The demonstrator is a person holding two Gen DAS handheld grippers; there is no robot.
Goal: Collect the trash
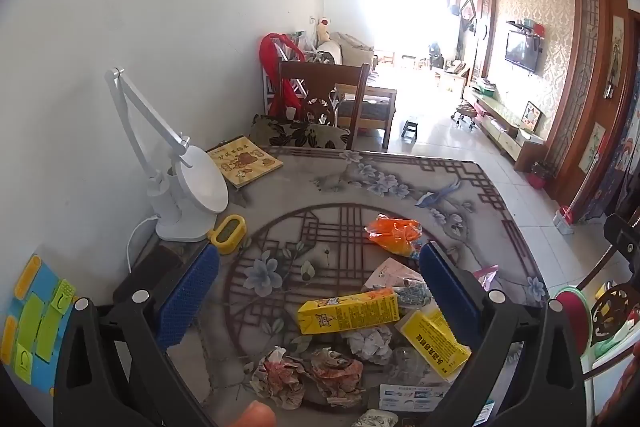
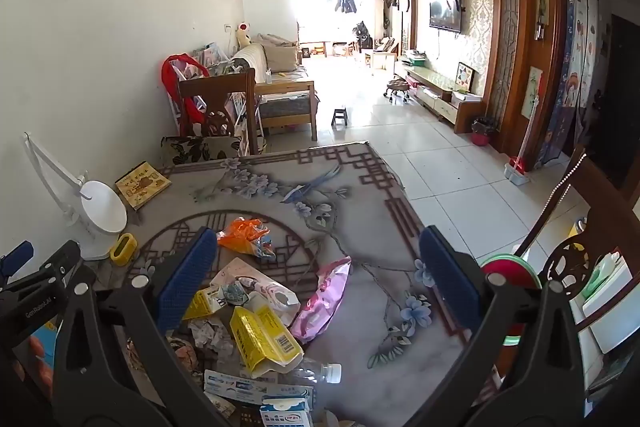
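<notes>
A pile of trash lies on the patterned table (image 1: 360, 187). In it are an orange plastic bag (image 1: 394, 233), a yellow carton (image 1: 348, 315), a second yellow box (image 1: 434, 341), crumpled paper (image 1: 370, 341) and crumpled wrappers (image 1: 304, 375). My left gripper (image 1: 318, 291) hangs open above the pile, holding nothing. The right wrist view shows the same orange bag (image 2: 244, 233), a pink wrapper (image 2: 324, 301), a yellow box (image 2: 264, 339), a clear plastic bottle (image 2: 316, 373) and a blue-white carton (image 2: 286, 409). My right gripper (image 2: 318, 279) is open and empty over the table (image 2: 360, 327).
A white desk lamp (image 1: 188, 195), a small yellow clock (image 1: 228, 233) and a yellow book (image 1: 244, 165) stand along the wall side. A wooden chair (image 1: 320, 103) sits at the far end. A red round object with a green rim (image 2: 508, 271) and a carved chair back (image 2: 568, 267) are at the right.
</notes>
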